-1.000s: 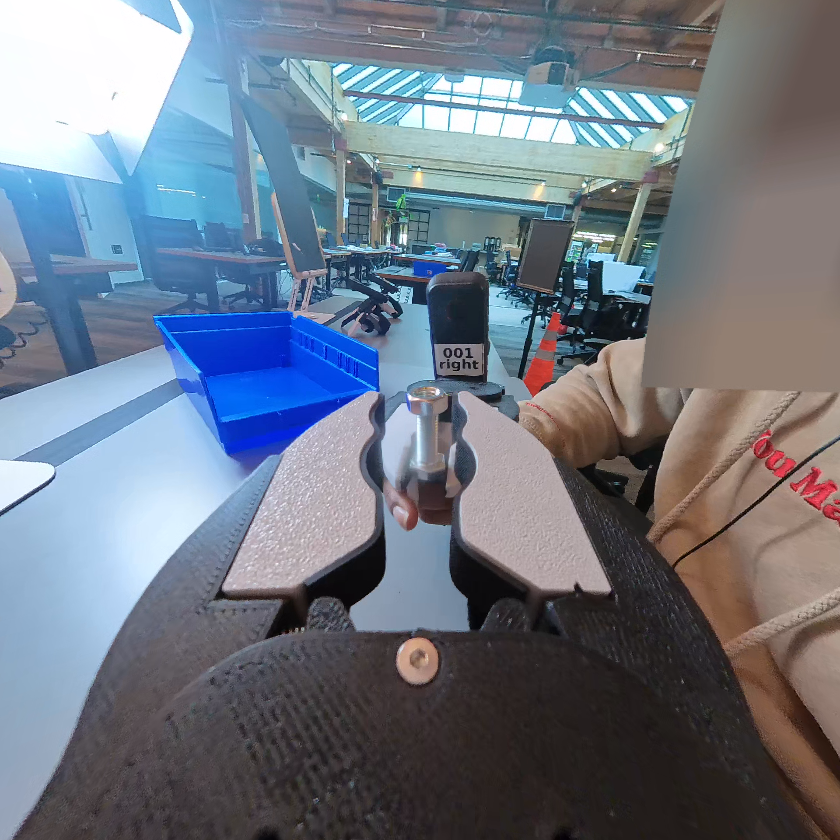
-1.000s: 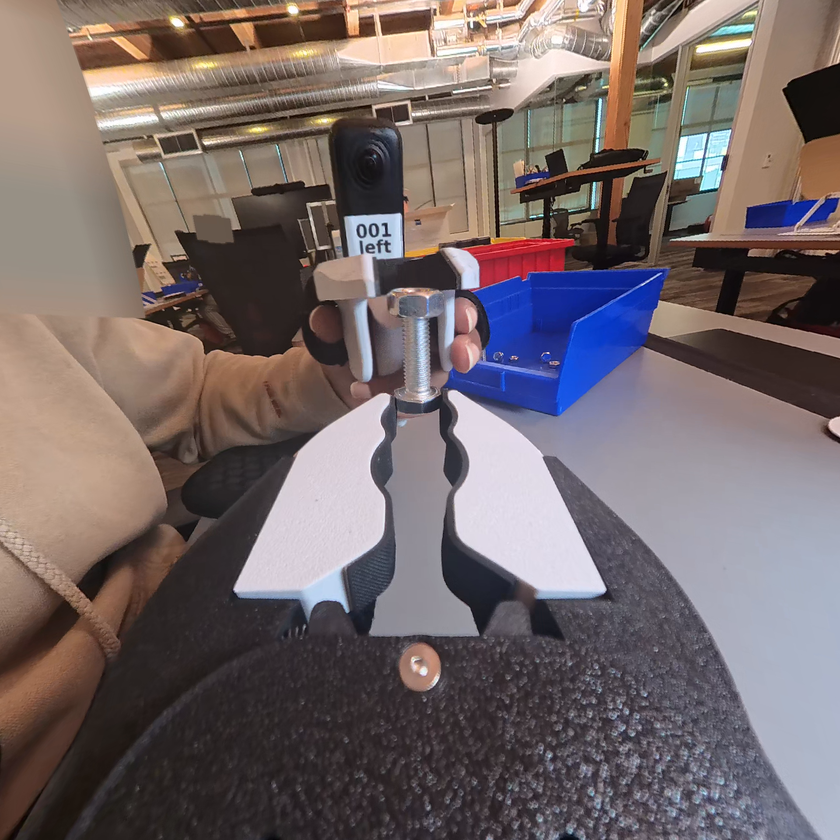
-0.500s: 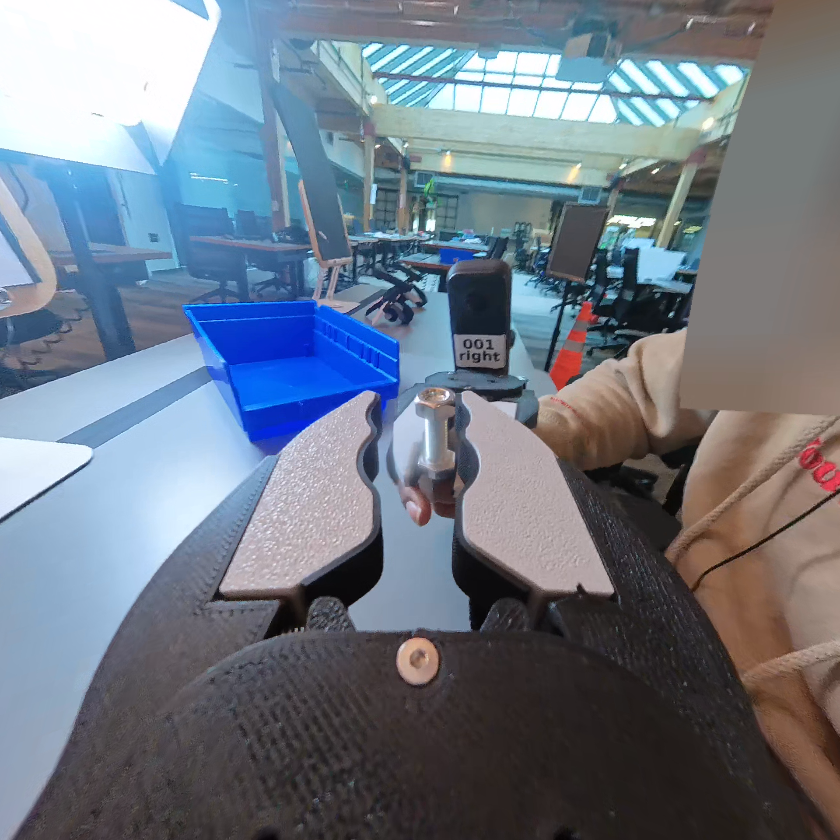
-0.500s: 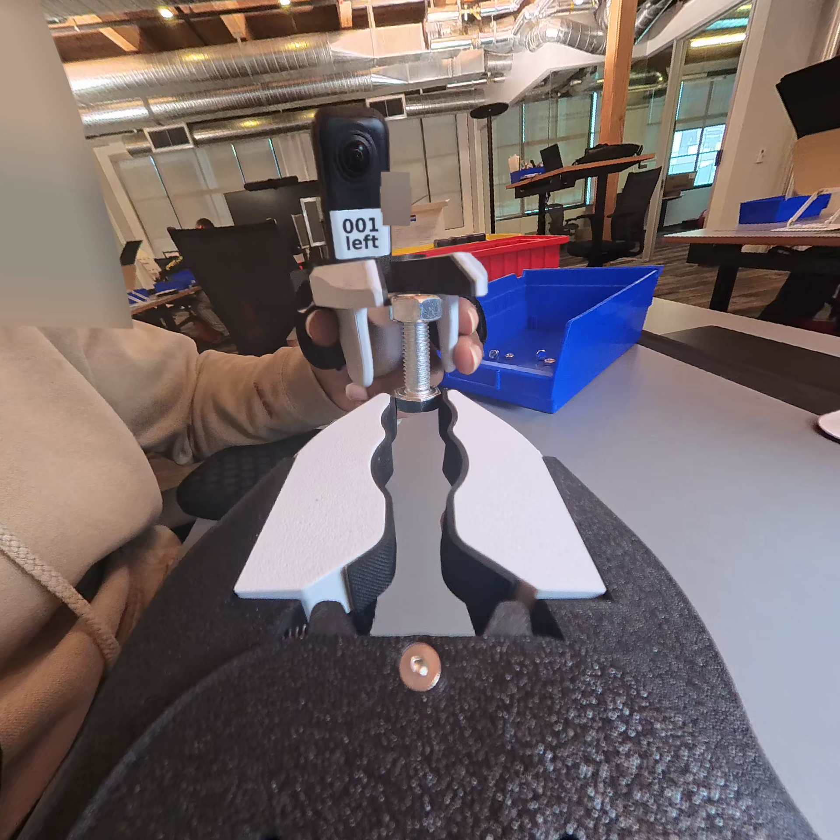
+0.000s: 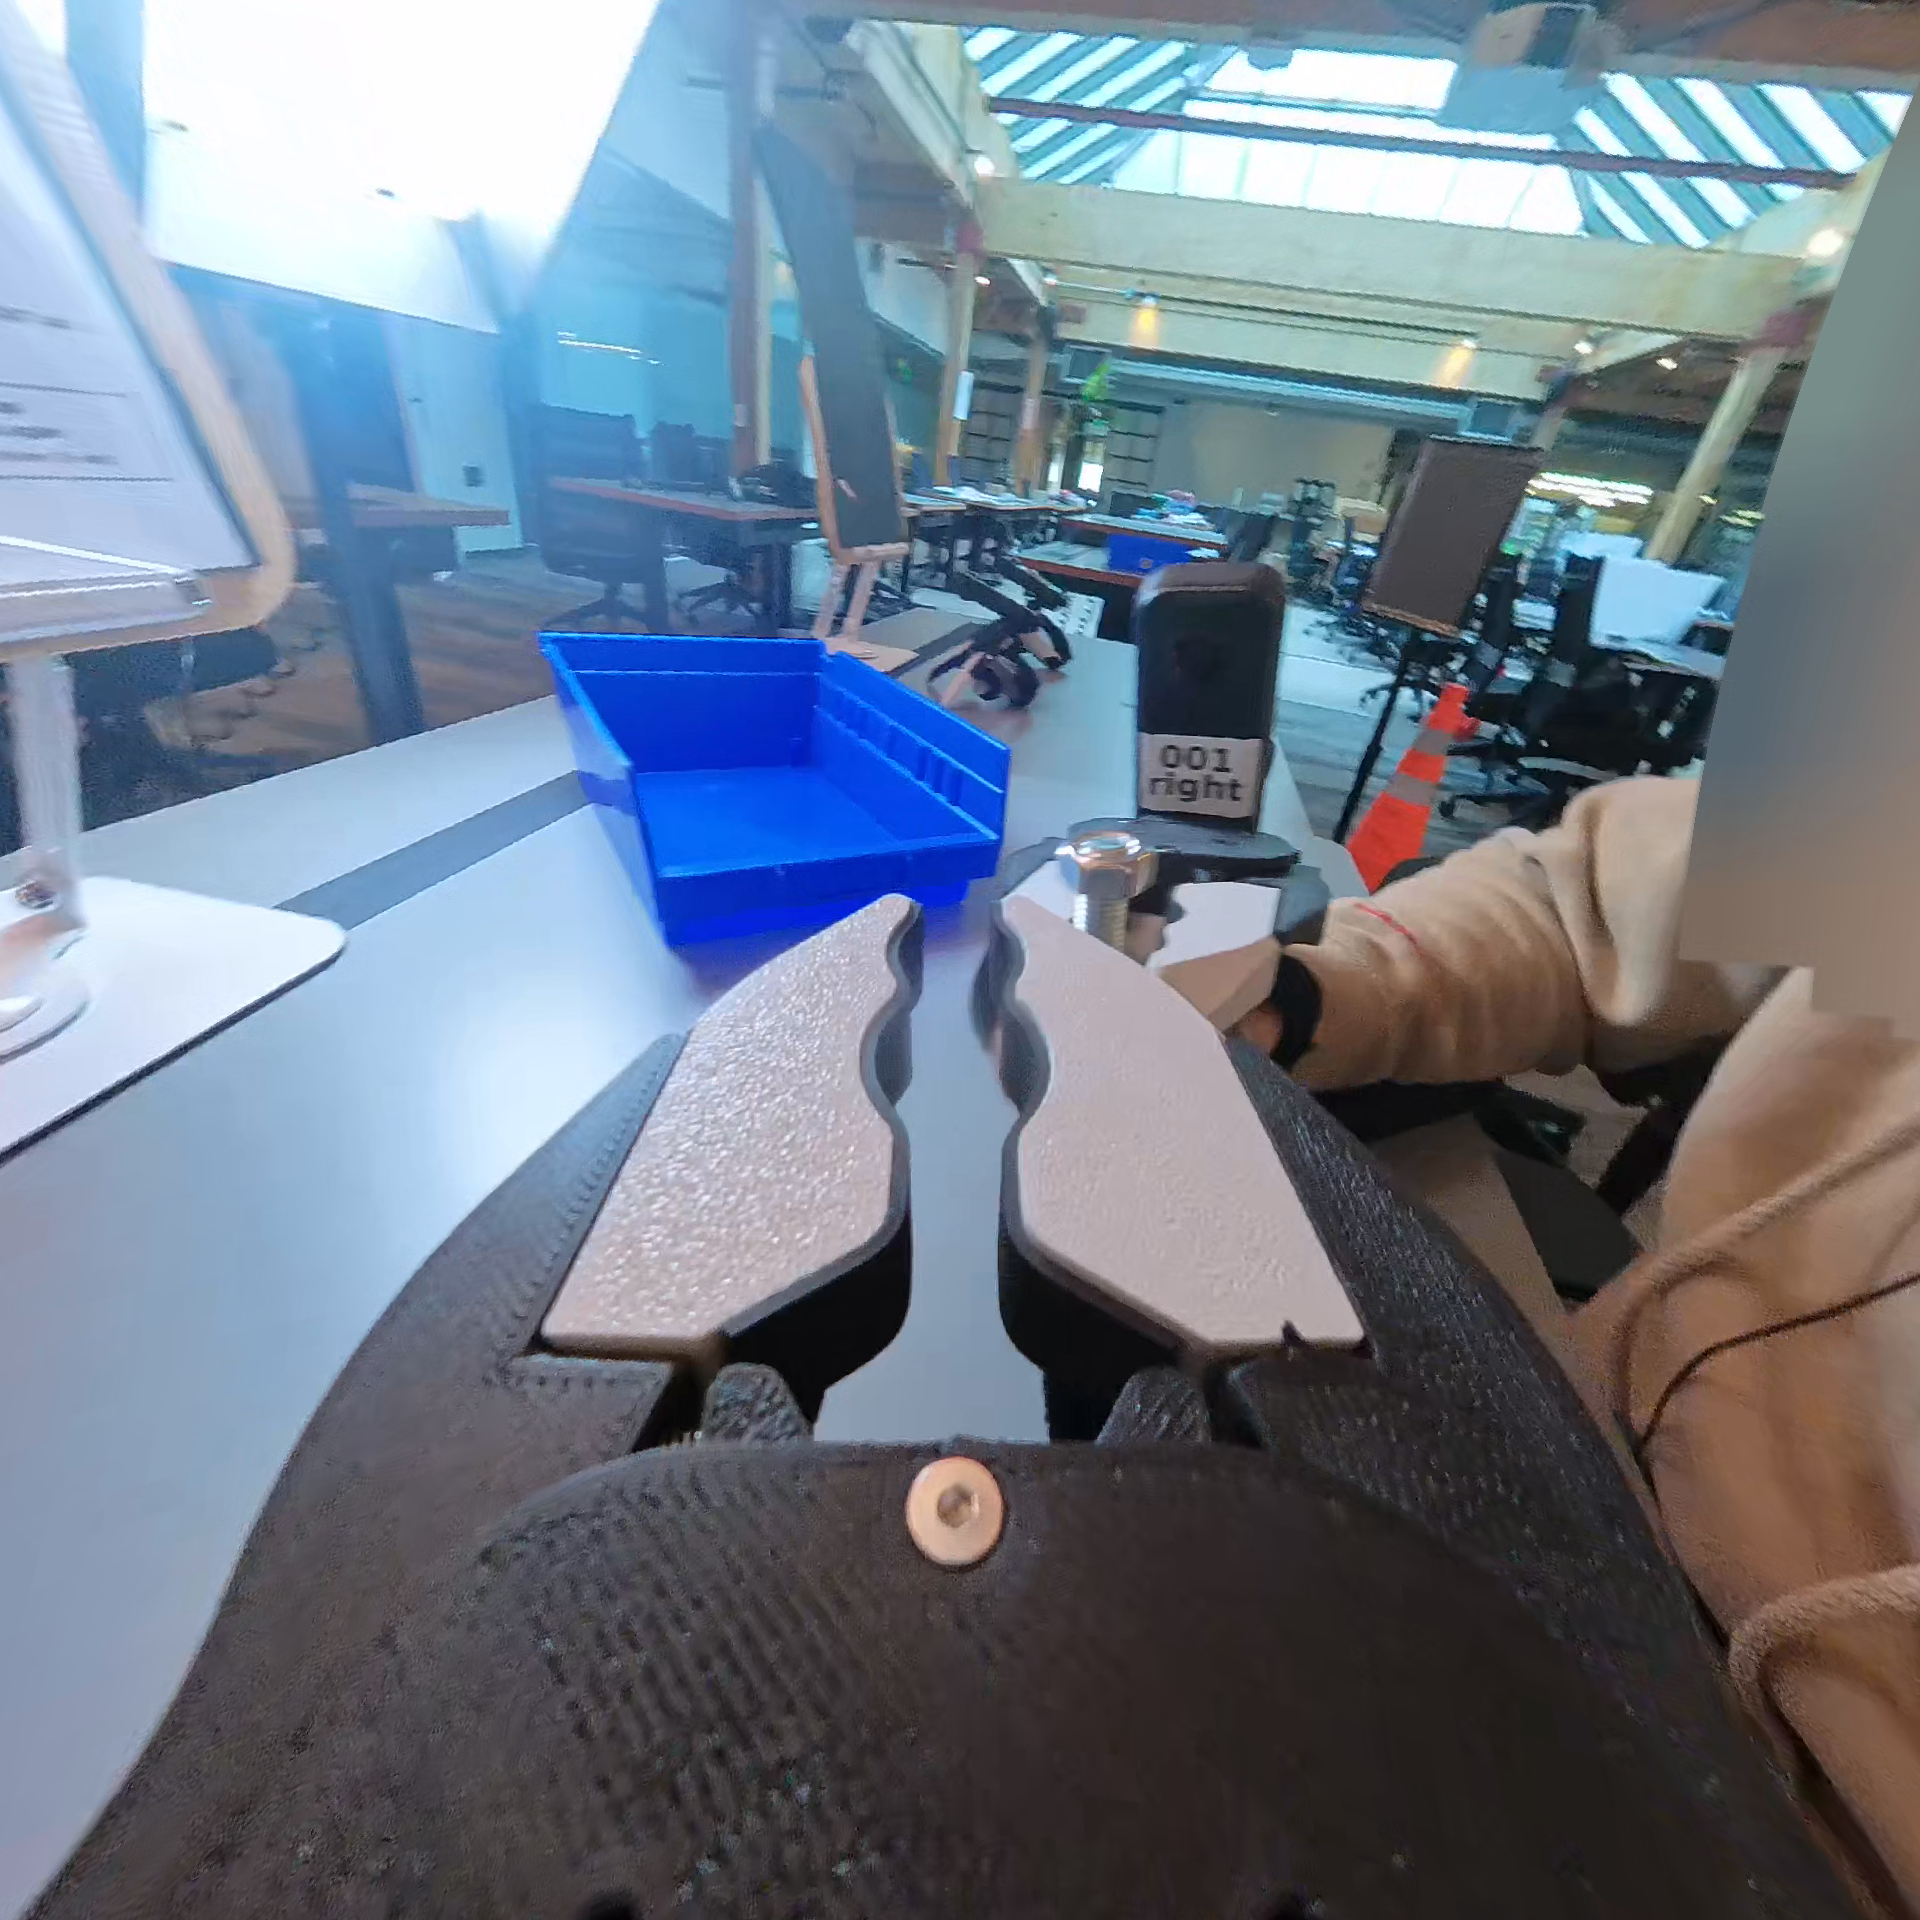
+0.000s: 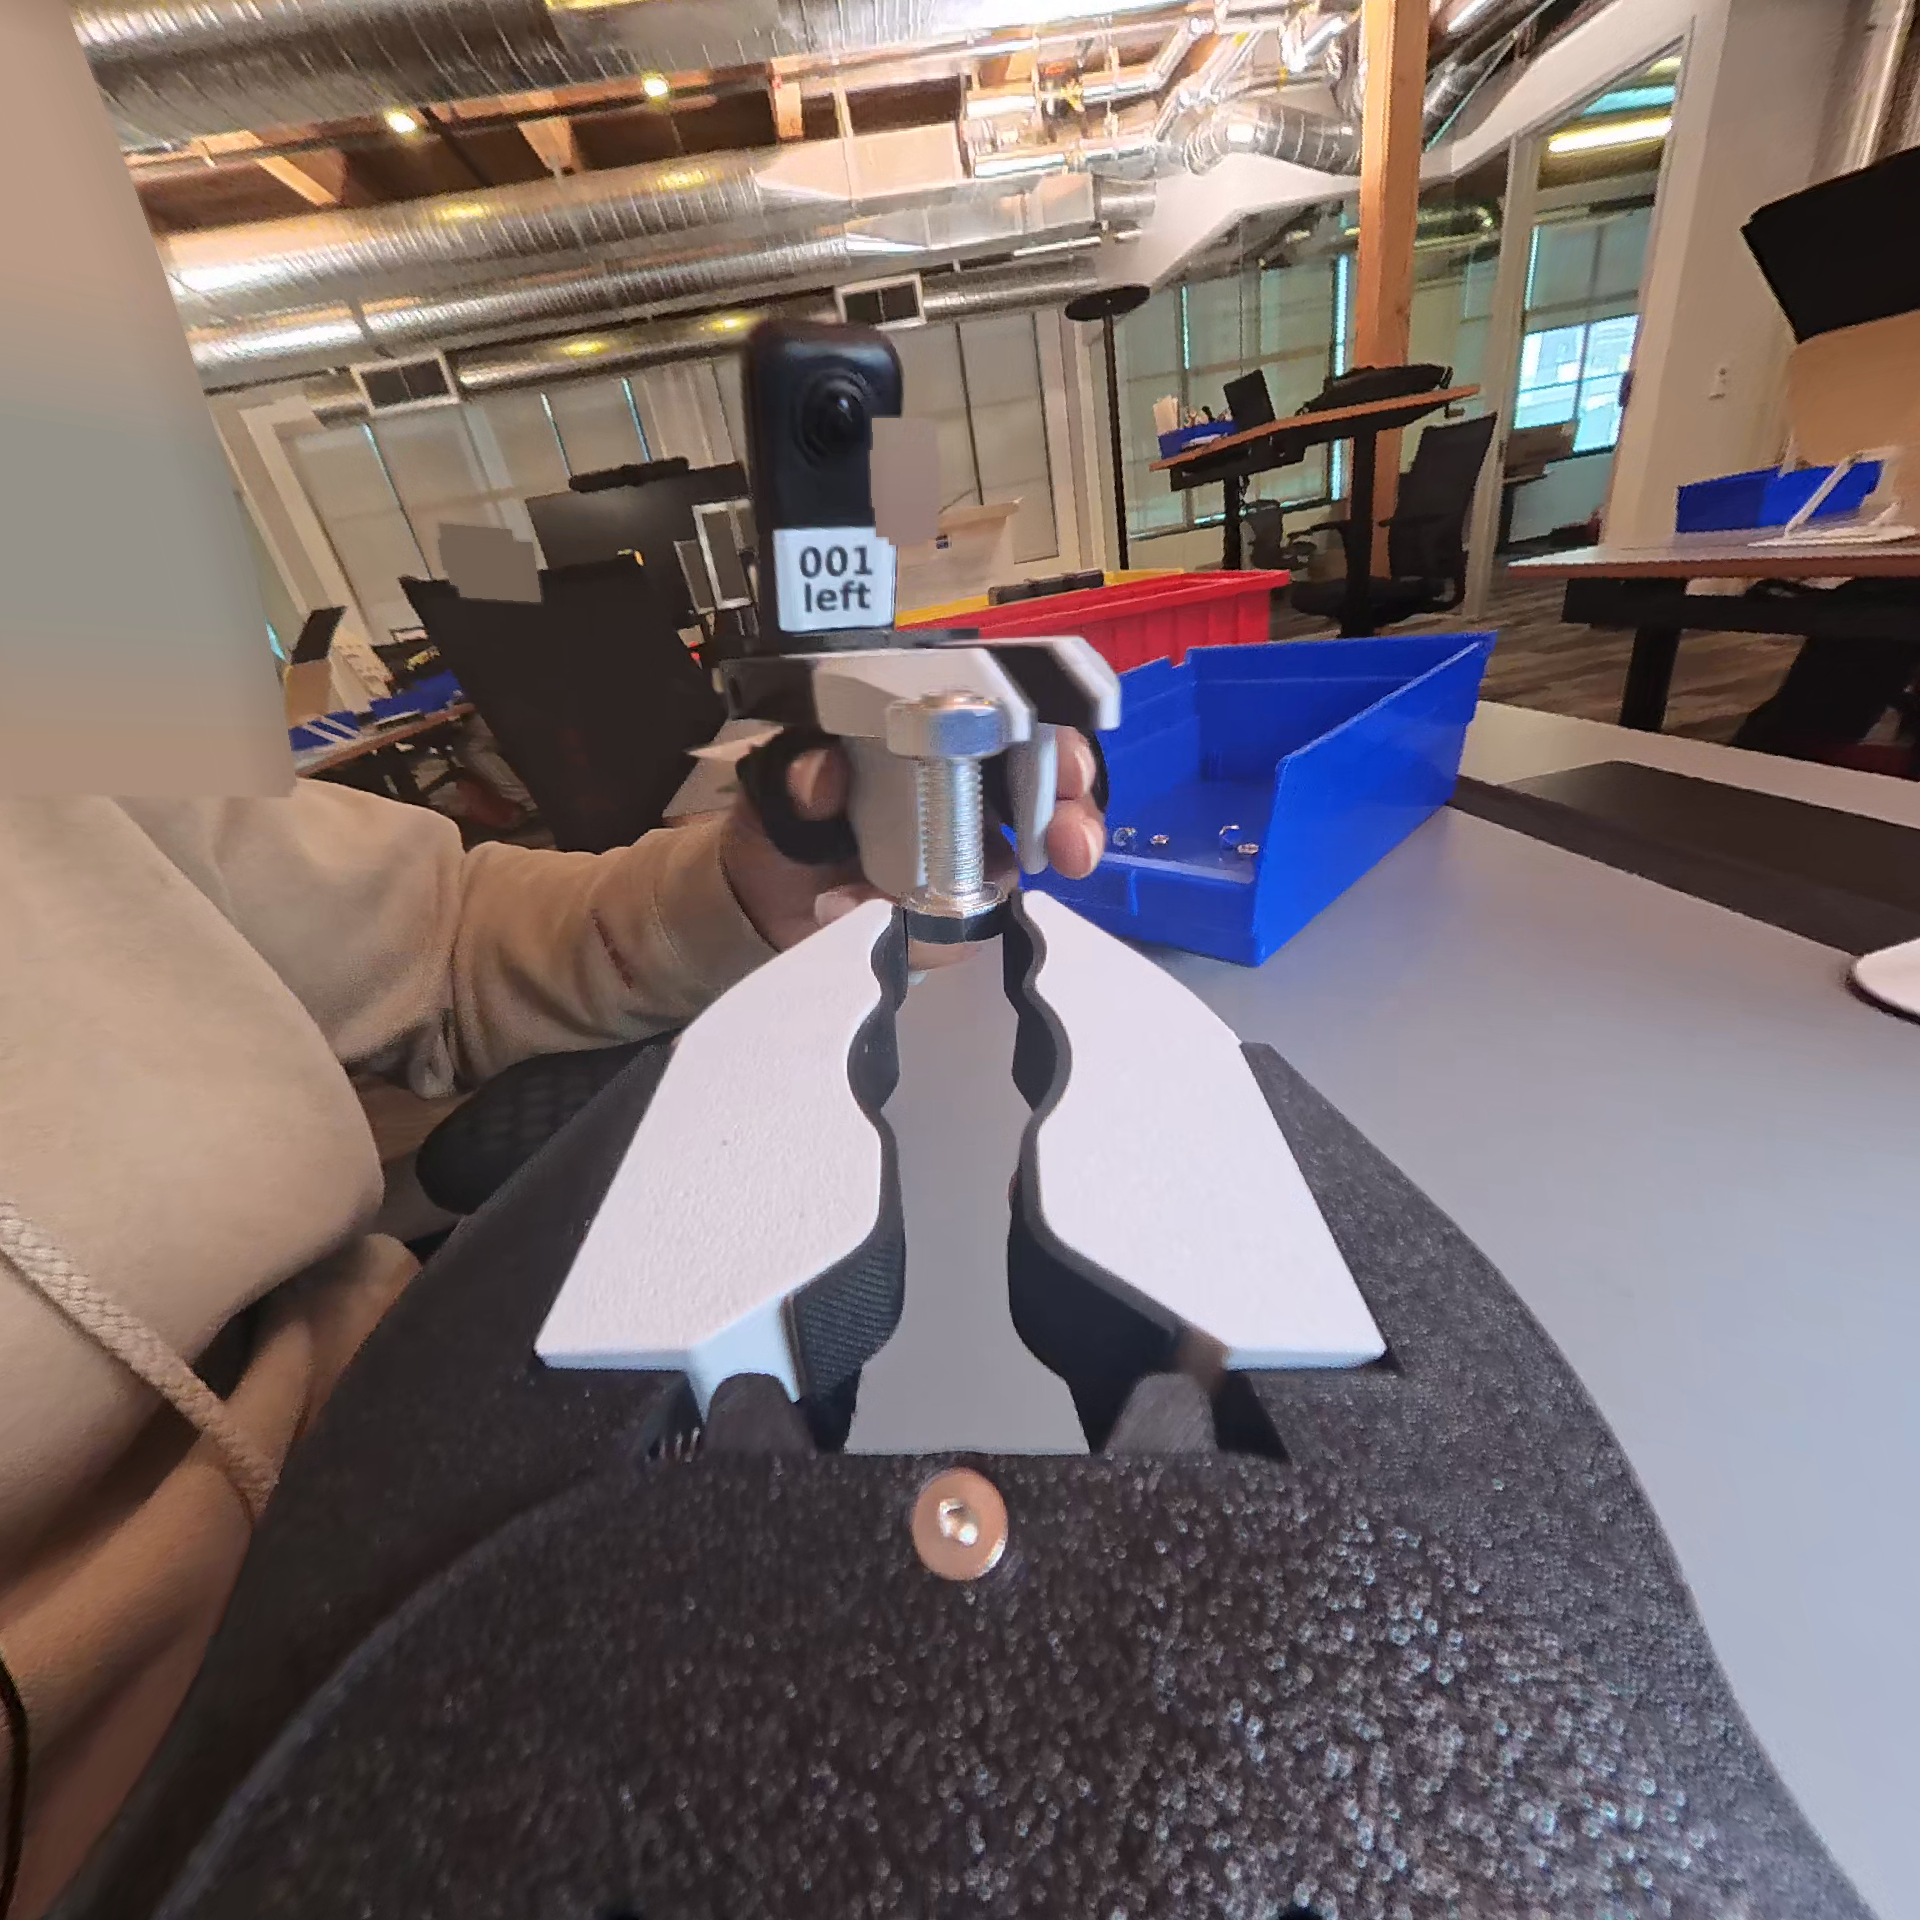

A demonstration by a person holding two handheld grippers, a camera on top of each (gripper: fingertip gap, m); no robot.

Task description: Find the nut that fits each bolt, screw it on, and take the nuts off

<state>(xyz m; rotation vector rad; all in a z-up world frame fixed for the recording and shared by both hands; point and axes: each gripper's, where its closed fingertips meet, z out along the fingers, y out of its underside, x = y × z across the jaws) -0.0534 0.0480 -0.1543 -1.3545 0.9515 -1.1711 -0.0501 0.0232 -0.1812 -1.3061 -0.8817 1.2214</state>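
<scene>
Upright, the bolt [image 6: 951,805] stands nut-down in the right tongs [image 6: 954,925]; left tongs [image 5: 948,920] narrowly parted, empty, just beside

Upright silver hex bolt [image 6: 951,800], dark nut [image 6: 948,922] at its foot

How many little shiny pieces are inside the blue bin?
3. All sit on the floor of the blue bin, near its low front wall: two small shiny pieces close together at the left, one apart to the right. The front wall may hide more.
</scene>
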